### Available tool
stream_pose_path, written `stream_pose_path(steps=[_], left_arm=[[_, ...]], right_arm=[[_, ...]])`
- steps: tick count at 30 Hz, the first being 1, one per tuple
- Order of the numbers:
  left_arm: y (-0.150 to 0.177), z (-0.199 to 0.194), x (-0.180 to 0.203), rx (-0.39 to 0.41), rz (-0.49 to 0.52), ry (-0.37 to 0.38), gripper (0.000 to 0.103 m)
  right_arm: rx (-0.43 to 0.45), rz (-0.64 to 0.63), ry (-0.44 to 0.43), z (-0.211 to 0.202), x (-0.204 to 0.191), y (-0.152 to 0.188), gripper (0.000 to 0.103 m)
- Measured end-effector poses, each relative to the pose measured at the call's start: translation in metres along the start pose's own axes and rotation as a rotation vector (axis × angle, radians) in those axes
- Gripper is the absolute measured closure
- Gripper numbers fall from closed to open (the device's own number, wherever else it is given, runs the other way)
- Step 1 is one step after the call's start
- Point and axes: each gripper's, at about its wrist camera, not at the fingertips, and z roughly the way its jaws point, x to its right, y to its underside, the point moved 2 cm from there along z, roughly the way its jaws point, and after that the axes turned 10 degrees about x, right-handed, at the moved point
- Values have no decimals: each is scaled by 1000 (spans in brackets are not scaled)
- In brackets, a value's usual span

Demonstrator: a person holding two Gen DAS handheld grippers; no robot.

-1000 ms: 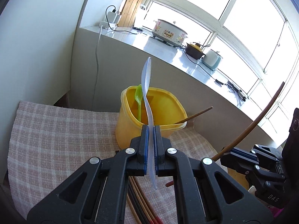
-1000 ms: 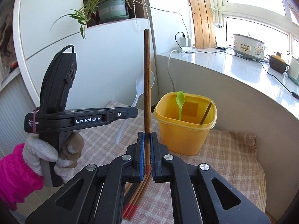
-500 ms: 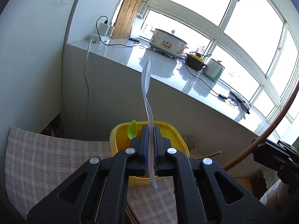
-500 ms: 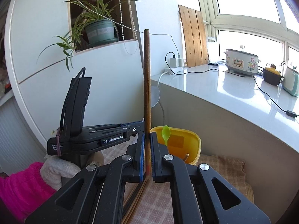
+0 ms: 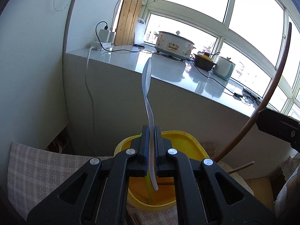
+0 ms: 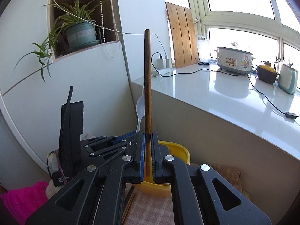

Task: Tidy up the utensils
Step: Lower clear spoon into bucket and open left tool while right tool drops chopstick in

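Observation:
My left gripper is shut on a clear plastic spoon, held upright with the bowl up, right above the yellow tub. A green spoon handle and a brown chopstick stand in the tub. My right gripper is shut on a brown chopstick, held upright above the yellow tub. That chopstick also shows in the left wrist view. The left gripper body is close on the left of the right one.
The tub stands on a checked cloth. Loose chopsticks lie on the cloth below the grippers. A white counter behind holds a cooker, pots and cables. A potted plant sits in a wall niche.
Both grippers rose and came over the yellow tub, which has slid down behind the jaws in both views. Each keeps its hold on its utensil.

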Motion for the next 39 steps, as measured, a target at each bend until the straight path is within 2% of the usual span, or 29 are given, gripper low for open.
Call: stream_pose_path(steps=[20,24,33,39], left_arm=[[20,-2,7,-24,28,-1,100],[28,2,6,-67,26,0,100],[29,6,6,-109,17,0,100],[30,17,-2,-151,-19,-2,100]], right_arm=[[-91,8,46,28,17,22,99],[-97,10,51,28,18,25,99],[-104,20,52,28,18,25,99],[-102,27,60,27,20,25,99]])
